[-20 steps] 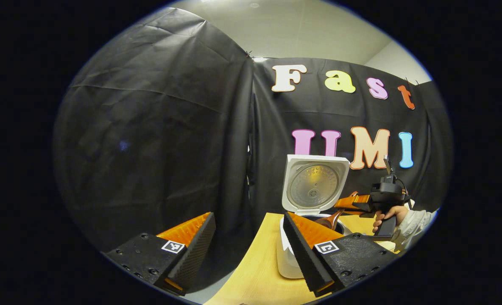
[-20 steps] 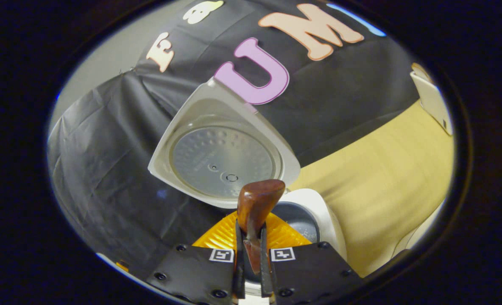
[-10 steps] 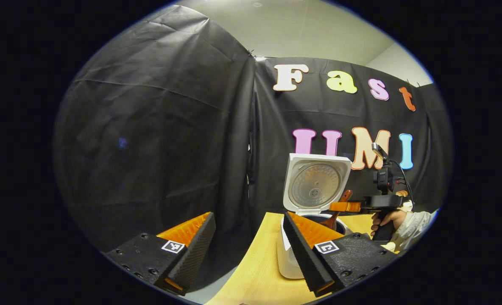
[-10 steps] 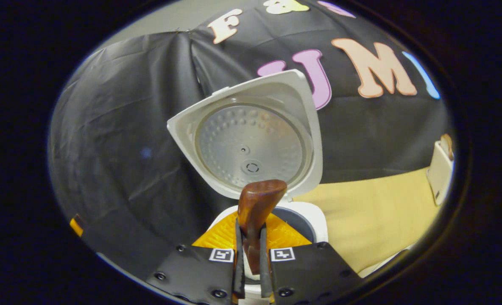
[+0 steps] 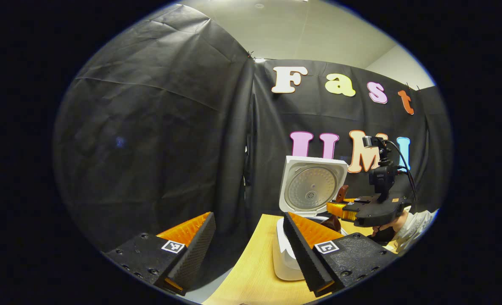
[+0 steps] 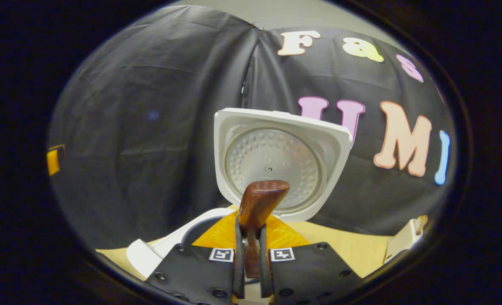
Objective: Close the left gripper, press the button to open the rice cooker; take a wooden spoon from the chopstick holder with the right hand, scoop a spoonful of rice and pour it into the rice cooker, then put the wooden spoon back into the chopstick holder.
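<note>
The white rice cooker (image 5: 283, 256) stands on the wooden table (image 5: 251, 275) with its lid (image 5: 312, 188) swung up. My left gripper (image 5: 246, 245) is open and holds nothing, its right finger in front of the cooker body. Beyond it, a hand (image 5: 384, 232) holds my right gripper (image 5: 340, 208) over the cooker's open pot. That right gripper (image 6: 249, 231) is shut on the brown wooden spoon (image 6: 261, 199), one end of which rises above the fingertips in front of the lid (image 6: 276, 163). The spoon (image 5: 332, 221) dips toward the pot in the left gripper view. Any rice inside the pot is hidden.
A white holder (image 6: 405, 239) with a brown top stands on the table (image 6: 352, 250) at the far right of the right gripper view. The table's left edge lies just left of the cooker, with black cloth walls behind and to the left.
My right gripper has rolled back to level and risen slightly over the pot, still gripping the spoon. The lid now looks upright in its view. My left gripper has barely moved.
</note>
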### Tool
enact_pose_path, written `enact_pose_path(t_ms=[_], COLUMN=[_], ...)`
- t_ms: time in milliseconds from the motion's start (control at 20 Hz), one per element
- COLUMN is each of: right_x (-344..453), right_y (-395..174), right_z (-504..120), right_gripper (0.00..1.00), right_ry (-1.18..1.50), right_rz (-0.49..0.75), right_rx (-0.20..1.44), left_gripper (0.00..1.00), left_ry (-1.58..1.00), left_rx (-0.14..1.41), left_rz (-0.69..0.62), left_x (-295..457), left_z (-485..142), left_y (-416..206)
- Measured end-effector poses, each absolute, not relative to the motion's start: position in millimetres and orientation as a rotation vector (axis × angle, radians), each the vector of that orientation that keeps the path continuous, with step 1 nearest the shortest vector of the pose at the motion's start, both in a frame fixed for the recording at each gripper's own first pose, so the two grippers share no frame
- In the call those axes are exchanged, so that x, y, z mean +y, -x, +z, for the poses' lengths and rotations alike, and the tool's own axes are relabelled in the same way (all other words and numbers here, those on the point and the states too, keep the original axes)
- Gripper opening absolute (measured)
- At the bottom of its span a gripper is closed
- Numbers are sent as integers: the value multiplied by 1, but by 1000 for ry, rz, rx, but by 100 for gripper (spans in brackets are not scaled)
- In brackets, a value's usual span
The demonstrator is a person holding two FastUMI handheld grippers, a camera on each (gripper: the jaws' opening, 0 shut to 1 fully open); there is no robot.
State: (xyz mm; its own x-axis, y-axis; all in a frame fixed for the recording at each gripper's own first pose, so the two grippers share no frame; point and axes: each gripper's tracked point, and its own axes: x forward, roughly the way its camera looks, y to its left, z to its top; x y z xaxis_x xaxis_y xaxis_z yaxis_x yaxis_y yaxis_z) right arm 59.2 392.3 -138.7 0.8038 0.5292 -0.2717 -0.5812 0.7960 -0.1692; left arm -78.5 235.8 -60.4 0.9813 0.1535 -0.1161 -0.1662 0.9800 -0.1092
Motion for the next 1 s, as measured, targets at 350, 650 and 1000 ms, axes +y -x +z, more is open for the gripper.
enact_pose_path(t_ms=[350, 650, 1000], right_x=[381, 353, 274], right_y=[-51, -52, -56], right_z=[-109, -75, -42], right_gripper=[17, 18, 16], right_ry=[280, 73, -57], right_rz=[611, 607, 520], right_rx=[124, 154, 154], left_gripper=[92, 94, 94], left_ry=[119, 125, 101], left_rx=[83, 68, 29], left_rz=[131, 97, 29], left_x=[220, 196, 153], left_z=[-50, -42, -23], left_y=[71, 61, 36])
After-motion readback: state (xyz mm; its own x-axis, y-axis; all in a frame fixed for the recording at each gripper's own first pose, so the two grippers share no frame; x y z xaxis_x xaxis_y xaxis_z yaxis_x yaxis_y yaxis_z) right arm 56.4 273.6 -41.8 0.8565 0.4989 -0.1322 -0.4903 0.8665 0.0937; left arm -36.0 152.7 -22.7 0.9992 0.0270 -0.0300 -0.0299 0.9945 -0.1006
